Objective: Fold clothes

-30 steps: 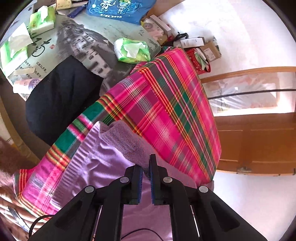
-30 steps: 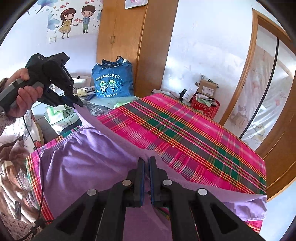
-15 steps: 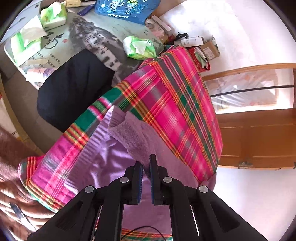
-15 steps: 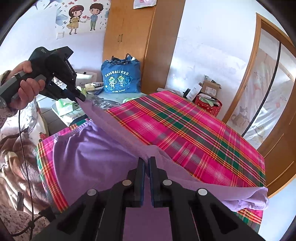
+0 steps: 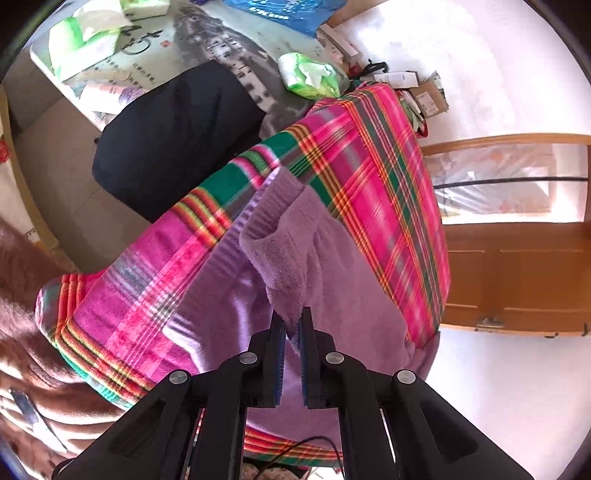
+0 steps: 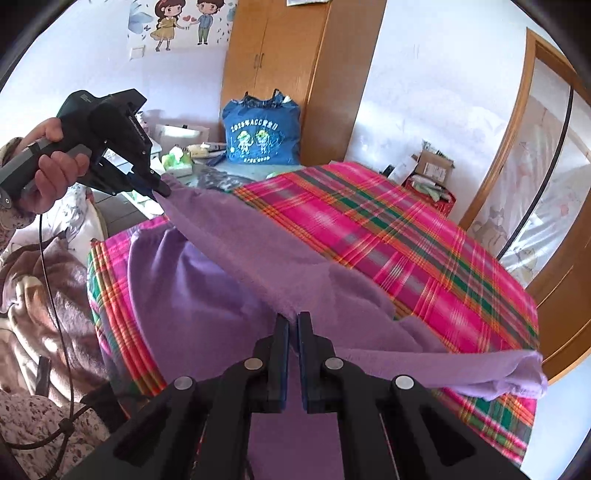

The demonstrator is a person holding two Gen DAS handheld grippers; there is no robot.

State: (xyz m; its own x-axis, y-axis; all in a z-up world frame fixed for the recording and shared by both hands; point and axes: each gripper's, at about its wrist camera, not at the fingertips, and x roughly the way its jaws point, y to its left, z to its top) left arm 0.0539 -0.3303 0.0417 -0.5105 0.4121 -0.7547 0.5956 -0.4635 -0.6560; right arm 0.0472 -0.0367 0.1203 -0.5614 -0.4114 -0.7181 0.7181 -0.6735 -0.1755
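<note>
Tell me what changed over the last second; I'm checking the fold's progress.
Both tongs, left and right, carried the fuzzy purple garment's lifted edge lower and further over the pink plaid bedcover, doubling it over its lower layer. Nothing was grasped or released: both stayed clamped on the fabric.

Home bedroom. Evidence: wooden wardrobe [image 6: 295, 74] against wall, cartoon couple sticker [image 6: 183, 22] above, plaid cloth [image 6: 388, 229] over bed-like surface, fleece blanket [image 6: 40, 295] at left, tissue packs [image 5: 310, 74] and blue tote bag [image 6: 262, 133] on cluttered side table [image 5: 207, 48].
</note>
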